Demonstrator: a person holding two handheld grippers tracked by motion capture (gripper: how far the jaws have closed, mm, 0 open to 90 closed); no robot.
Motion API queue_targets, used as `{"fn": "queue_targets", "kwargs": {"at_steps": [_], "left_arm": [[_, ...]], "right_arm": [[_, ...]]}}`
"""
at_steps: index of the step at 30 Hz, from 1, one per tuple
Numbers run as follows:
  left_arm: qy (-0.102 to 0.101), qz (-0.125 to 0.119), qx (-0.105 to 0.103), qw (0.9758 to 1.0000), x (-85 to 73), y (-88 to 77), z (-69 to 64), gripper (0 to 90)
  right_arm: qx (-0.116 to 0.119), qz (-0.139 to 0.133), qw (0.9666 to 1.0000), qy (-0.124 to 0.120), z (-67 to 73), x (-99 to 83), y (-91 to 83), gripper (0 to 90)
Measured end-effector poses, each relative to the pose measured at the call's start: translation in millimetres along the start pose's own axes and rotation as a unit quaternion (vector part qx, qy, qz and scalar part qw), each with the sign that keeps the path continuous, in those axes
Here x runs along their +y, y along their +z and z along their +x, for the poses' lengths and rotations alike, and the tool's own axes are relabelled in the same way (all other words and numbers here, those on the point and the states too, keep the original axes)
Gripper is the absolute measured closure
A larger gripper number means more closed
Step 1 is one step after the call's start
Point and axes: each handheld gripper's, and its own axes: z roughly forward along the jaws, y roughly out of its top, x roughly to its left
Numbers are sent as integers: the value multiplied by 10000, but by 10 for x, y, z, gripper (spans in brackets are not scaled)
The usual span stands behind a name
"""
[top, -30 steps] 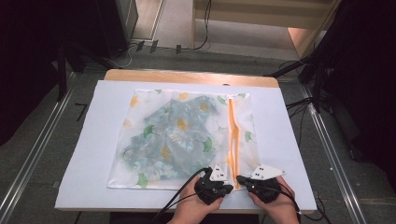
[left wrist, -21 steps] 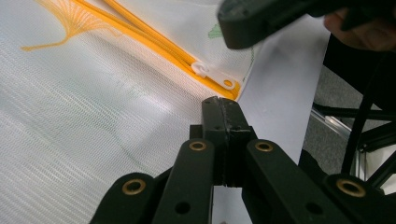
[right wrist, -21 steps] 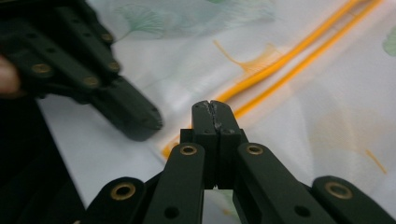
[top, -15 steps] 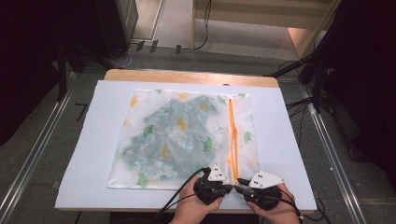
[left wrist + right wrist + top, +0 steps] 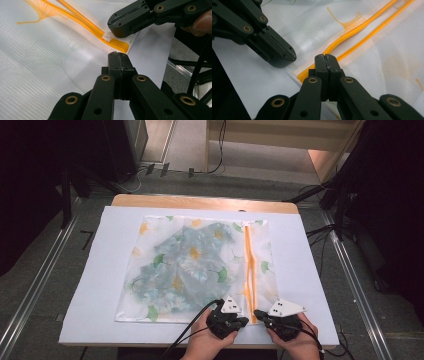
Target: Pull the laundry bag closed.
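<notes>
- Mesh bag point(image 5: 195, 270) lies flat on a white sheet point(image 5: 90, 285) over the table point(image 5: 200, 201); a folded leaf-print cloth point(image 5: 185, 265) shows through it.
- Orange zipper point(image 5: 248, 265) runs down the bag's right part toward the near edge, its two sides apart along the middle.
- Left gripper point(image 5: 243, 321) sits at the bag's near edge, just left of the zipper's end; in its own view the jaws are pressed together, tips on the mesh beside the zipper's end point(image 5: 121, 47). Whether they pinch the mesh, I cannot tell.
- Right gripper point(image 5: 258, 313) sits just right of it, the two nearly touching; its jaws are also closed, at the white zipper pull point(image 5: 107, 36). Whether they pinch the pull, I cannot tell.
- Both hands come in from the near edge of the table.
</notes>
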Motion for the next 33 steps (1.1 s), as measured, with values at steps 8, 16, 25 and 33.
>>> {"fn": "queue_targets", "kwargs": {"at_steps": [8, 16, 25, 33], "left_arm": [[-3, 13, -3, 10000, 3, 5, -5, 900], [61, 22, 29, 10000, 8, 7, -18, 900], [125, 13, 104, 9999, 9, 11, -38, 900], [100, 13, 78, 9999, 9, 9, -31, 900]], "right_arm": [[-127, 101, 9996, -243, 63, 31, 69, 874], [-80, 115, 9979, -638, 80, 33, 80, 889], [-451, 203, 9882, -1450, 188, 26, 62, 810], [-289, 170, 9862, -1623, 164, 24, 17, 763]]}}
